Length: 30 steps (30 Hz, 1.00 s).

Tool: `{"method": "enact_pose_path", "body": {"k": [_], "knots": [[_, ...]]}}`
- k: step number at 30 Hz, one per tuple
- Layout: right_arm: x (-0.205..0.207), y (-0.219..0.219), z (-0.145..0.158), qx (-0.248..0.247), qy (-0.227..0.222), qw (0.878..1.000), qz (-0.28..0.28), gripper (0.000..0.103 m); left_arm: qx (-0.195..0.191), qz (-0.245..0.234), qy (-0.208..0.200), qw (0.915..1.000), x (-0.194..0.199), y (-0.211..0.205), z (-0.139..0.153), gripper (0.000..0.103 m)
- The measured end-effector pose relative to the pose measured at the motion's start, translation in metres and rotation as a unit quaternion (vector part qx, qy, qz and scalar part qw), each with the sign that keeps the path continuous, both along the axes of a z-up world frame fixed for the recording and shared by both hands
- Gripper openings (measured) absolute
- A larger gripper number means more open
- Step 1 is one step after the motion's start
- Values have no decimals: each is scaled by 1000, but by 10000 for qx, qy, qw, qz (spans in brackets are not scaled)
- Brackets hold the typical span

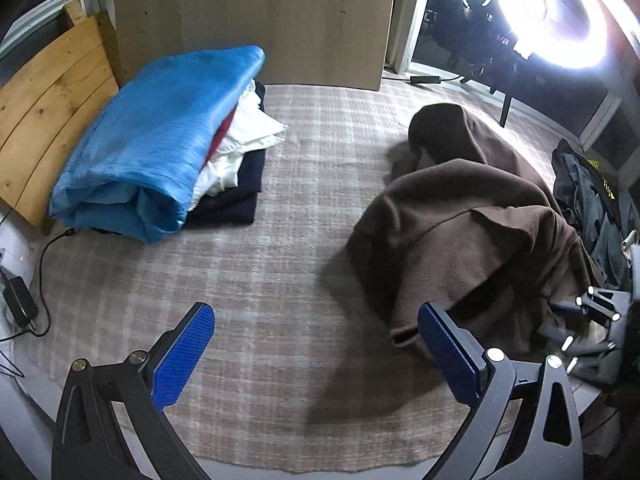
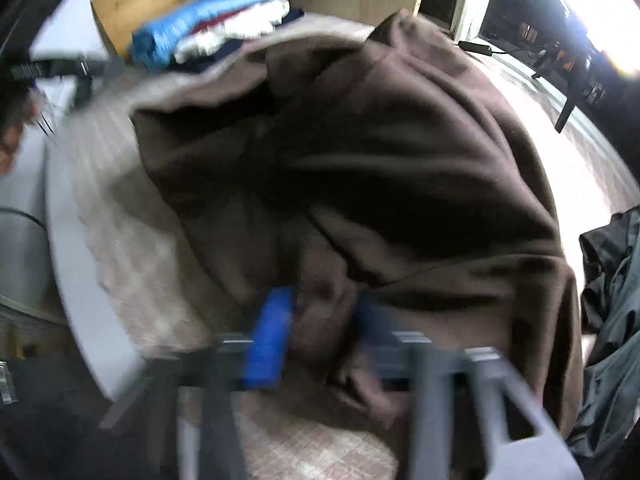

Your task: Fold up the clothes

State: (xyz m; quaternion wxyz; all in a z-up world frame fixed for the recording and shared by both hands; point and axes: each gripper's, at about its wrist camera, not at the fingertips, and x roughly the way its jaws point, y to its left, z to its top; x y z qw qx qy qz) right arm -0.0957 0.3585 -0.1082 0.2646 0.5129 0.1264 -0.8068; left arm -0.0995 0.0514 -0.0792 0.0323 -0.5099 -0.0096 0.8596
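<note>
Brown fleece garment (image 1: 472,216) lies crumpled on the plaid rug (image 1: 256,280), toward its right side.
Right gripper (image 2: 320,320) has its jaws closed on a fold of the fleece at its near edge, though that view is blurred. Left gripper (image 1: 316,356) hangs over bare rug with its jaws wide apart and nothing between them; the right blue pad (image 1: 448,352) sits just beside the fleece hem. At the rug's far left corner stands a stack of folded clothes (image 1: 240,152) under a blue folded sheet (image 1: 152,140).
</note>
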Motion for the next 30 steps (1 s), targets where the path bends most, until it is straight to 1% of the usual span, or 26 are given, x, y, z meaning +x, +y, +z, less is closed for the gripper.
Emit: {"method": "enact_pose_path", "body": {"k": [3, 5, 6, 9, 10, 12, 14, 16, 17, 18, 19, 20, 21, 22, 24, 27, 29, 30], "knots": [[3, 41, 31, -731, -47, 9966, -388, 5, 33, -45, 35, 10000, -3, -3, 4, 102], [9, 68, 52, -826, 135, 9938, -732, 4, 55, -124, 48, 9999, -7, 0, 6, 102], [15, 86, 65, -873, 296, 9911, -962, 4, 67, -170, 56, 9998, -9, 1, 7, 102], [29, 148, 109, -1320, 707, 9738, -1713, 3, 115, -468, 119, 9988, -16, 19, 12, 102], [30, 164, 117, -1363, 830, 9670, -1984, 2, 121, -648, 140, 9977, -19, 29, 13, 102], [30, 196, 126, -1211, 1056, 9548, -2502, 2, 92, -1055, 176, 9942, -23, 51, 14, 102], [26, 209, 121, -865, 1088, 9503, -2786, 2, -27, -1471, 172, 9890, -22, 73, 11, 102], [21, 214, 110, -740, 886, 9542, -2760, 4, -186, -1872, 147, 9820, -18, 95, 7, 102], [20, 209, 103, -718, 744, 9584, -2659, 5, -265, -2071, 135, 9779, -16, 105, 4, 102], [20, 201, 96, -708, 669, 9622, -2544, 9, -327, -2221, 110, 9744, -15, 114, 2, 102], [20, 191, 89, -694, 592, 9662, -2413, 24, -331, -2217, 47, 9745, -16, 115, -2, 102], [19, 177, 82, -679, 520, 9706, -2252, 46, -320, -2202, -22, 9749, -17, 116, -5, 102], [17, 166, 77, -687, 477, 9733, -2137, 56, -251, -2143, -112, 9764, -20, 113, -8, 102], [15, 152, 72, -720, 424, 9763, -1994, 61, -164, -2031, -210, 9788, -22, 108, -12, 102], [9, 123, 62, -864, 264, 9829, -1607, 61, -21, -1746, -363, 9840, -31, 95, -20, 102], [3, 90, 50, -523, 262, 9917, -1141, 61, 82, -1469, -446, 9881, -41, 79, -29, 102], [-3, 73, 38, -112, 289, 9956, -886, 61, -15, -1405, -417, 9892, -50, 72, -37, 102], [-6, 71, 31, 21, 234, 9963, -830, 61, -81, -1405, -399, 9892, -55, 71, -41, 102]]}}
